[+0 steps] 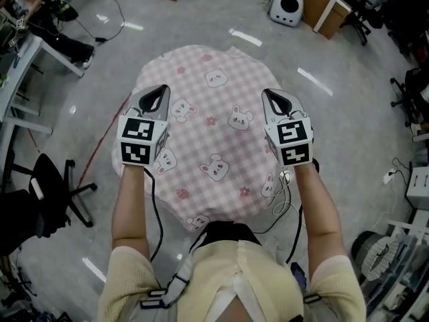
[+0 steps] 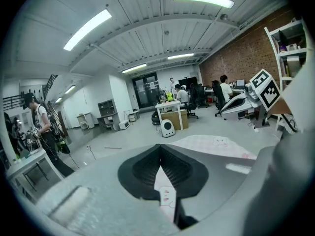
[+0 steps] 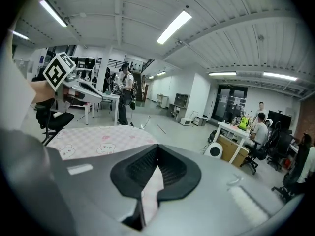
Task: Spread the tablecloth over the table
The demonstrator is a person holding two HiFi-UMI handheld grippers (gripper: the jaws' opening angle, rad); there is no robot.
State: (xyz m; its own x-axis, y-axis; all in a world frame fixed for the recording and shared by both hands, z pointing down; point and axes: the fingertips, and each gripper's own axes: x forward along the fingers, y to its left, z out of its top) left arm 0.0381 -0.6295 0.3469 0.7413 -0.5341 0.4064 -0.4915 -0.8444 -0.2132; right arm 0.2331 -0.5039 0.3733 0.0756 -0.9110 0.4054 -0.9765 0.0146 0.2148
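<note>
I have the left tool (image 1: 158,92) and the right tool (image 1: 273,96) each clamped shut on a fold of the cloth (image 1: 214,123). The cloth drapes over most of the worktop hidden beneath it. I judge the near edge is left to lower, release and smooth.
</note>
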